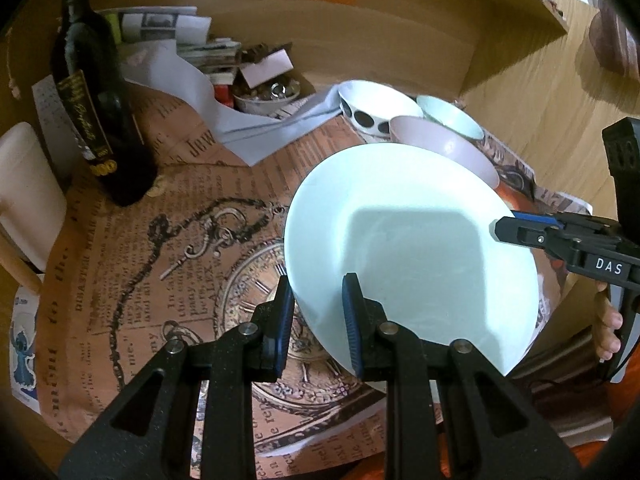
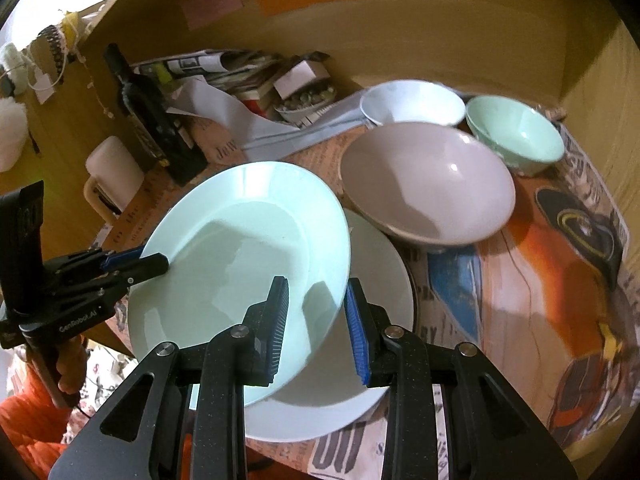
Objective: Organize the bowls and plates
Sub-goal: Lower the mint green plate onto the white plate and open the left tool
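Note:
A pale mint plate [image 1: 412,252] is held tilted above the table; it also shows in the right wrist view [image 2: 240,276]. My left gripper [image 1: 316,324] straddles its near rim, and in the right wrist view [image 2: 132,266] it is shut on that rim. My right gripper [image 2: 316,332] straddles the plate's right rim, its jaws apart; in the left wrist view [image 1: 506,224] it sits at the plate's right edge. A white plate [image 2: 376,300] lies beneath. Behind stand a pinkish bowl [image 2: 428,184], a white bowl [image 2: 412,102] with dark dots [image 1: 362,118] and a mint bowl [image 2: 516,132].
A dark wine bottle [image 1: 100,104] stands at the left on the printed cloth [image 1: 168,264], with a white mug [image 2: 114,176] beside it. Papers and a small dish of clutter [image 1: 264,92] lie at the back. Wooden walls [image 2: 420,36] close in the back and right.

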### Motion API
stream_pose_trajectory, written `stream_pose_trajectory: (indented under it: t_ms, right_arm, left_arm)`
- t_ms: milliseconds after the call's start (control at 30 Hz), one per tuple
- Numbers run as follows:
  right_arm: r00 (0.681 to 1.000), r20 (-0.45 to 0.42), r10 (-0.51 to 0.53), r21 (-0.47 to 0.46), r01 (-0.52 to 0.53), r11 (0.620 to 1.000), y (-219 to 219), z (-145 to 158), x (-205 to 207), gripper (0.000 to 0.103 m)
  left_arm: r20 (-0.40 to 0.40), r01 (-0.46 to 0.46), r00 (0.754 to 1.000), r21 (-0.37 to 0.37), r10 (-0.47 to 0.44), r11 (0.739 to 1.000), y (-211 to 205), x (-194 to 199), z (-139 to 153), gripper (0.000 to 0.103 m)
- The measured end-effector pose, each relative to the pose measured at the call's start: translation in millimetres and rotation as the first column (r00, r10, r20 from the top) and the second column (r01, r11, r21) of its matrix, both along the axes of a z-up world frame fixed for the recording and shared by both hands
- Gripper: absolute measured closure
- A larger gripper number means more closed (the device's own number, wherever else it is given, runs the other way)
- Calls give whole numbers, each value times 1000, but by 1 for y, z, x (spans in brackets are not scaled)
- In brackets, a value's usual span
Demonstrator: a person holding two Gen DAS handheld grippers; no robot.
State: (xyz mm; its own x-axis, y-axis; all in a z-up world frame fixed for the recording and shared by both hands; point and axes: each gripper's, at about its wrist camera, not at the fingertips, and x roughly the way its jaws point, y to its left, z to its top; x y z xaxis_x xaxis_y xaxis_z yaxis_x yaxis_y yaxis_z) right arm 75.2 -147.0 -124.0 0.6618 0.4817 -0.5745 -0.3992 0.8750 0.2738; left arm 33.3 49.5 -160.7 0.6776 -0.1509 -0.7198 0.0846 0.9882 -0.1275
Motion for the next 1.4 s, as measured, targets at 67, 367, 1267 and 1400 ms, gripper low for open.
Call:
stream_pose_trajectory:
  t_ms: [67, 367, 1267, 1400]
  right_arm:
    - [1000, -13, -6, 1, 6, 1000, -1, -4, 0, 76]
    - [997, -65, -32, 6, 33, 999, -5, -19, 1, 77]
    - [996, -87, -24, -2, 24, 1000, -12, -27, 1, 74]
    - [996, -84, -18, -6, 17, 1000, -11, -27, 0, 74]
  left_arm:
    - [-11, 10, 1000, 2, -10, 1000, -2, 1, -4, 79]
    - [-37, 51, 998, 39, -50, 998, -12, 9, -13, 79]
    - [-61, 99, 994, 56, -96, 993, -17, 24, -20, 76]
    - [-48, 102, 994, 80, -98, 992, -16, 21, -16, 72]
